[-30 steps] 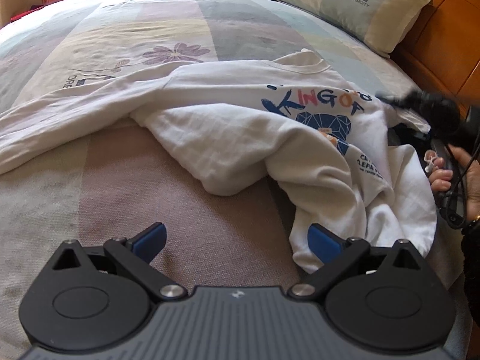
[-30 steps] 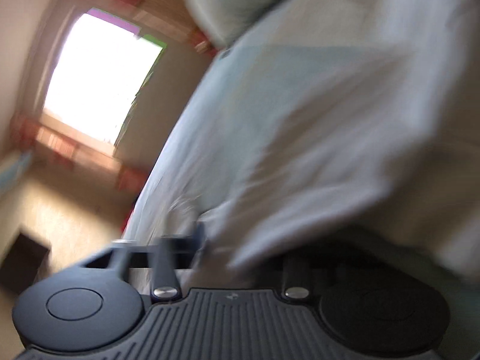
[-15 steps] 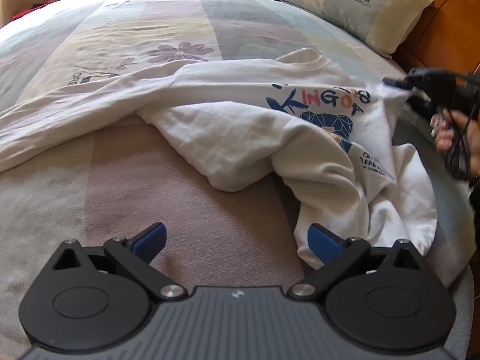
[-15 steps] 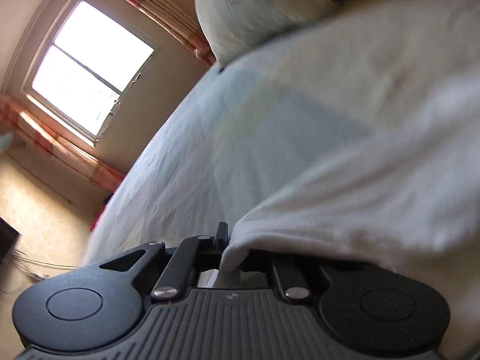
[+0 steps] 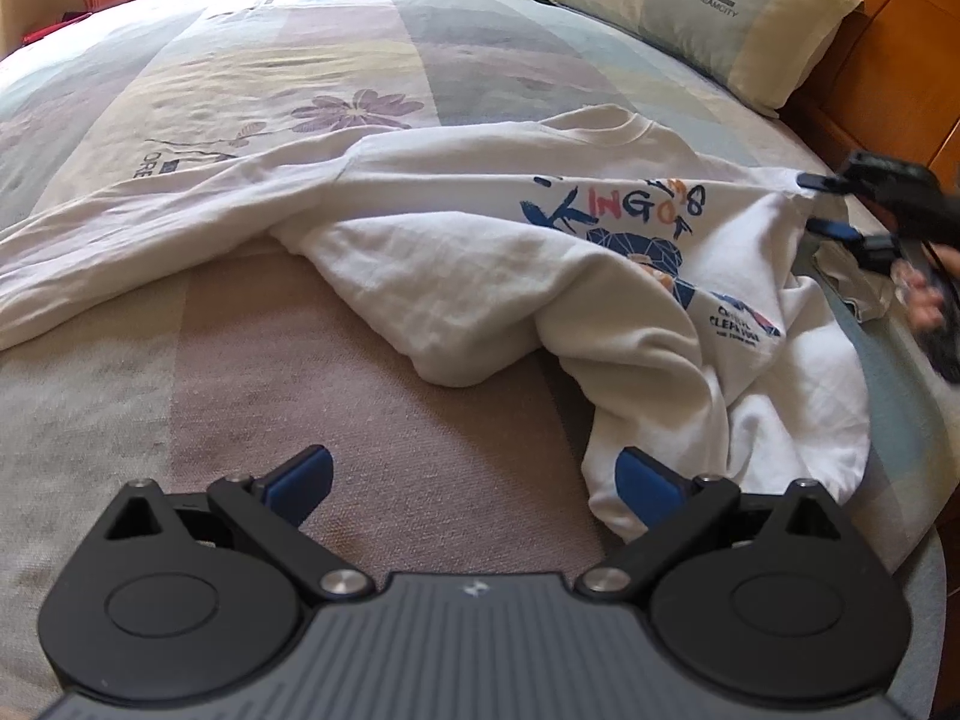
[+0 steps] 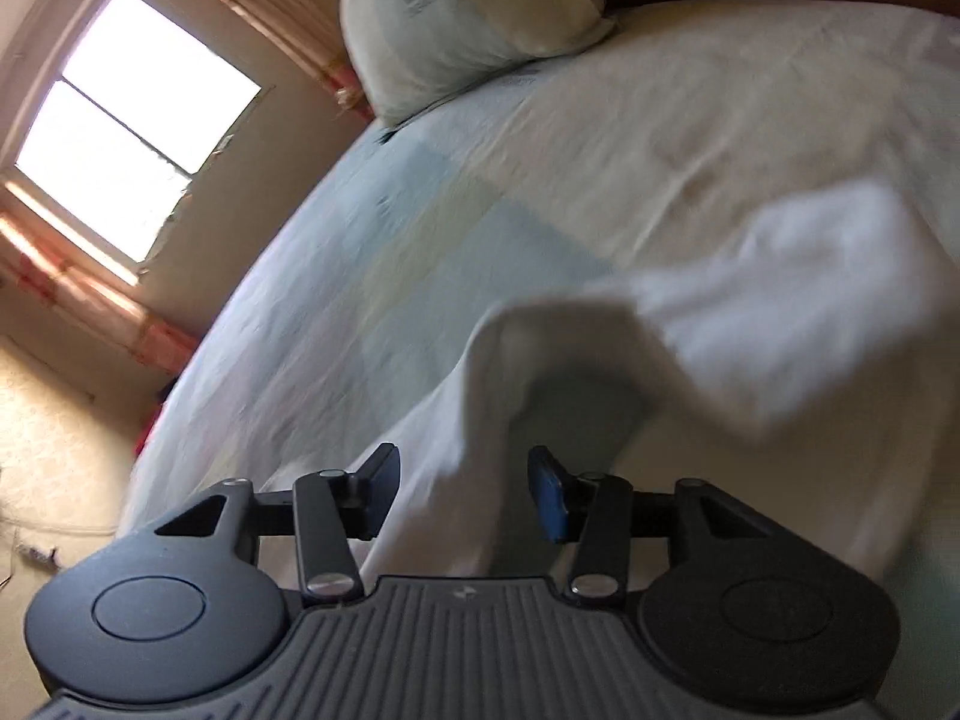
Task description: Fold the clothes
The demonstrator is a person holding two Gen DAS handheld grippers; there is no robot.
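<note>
White shirt (image 5: 456, 276) lay crumpled on bed (image 5: 228, 372). Left gripper (image 5: 474, 480) spread wide, empty. Right gripper (image 6: 462, 489) just opened, cloth between unpressed pads (image 6: 549, 501).

Crumpled white cotton sweatshirt (image 5: 456, 276) (soft, matt), pastel patchwork woven bedspread (image 5: 252, 360), glossy orange-brown wooden headboard (image 5: 888, 78), matt black plastic left gripper (image 5: 474, 480)

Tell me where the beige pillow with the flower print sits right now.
In the left wrist view the beige flower-print pillow lies at the upper right, at the head of the bed against the wooden headboard, beyond the white sweatshirt.
</note>
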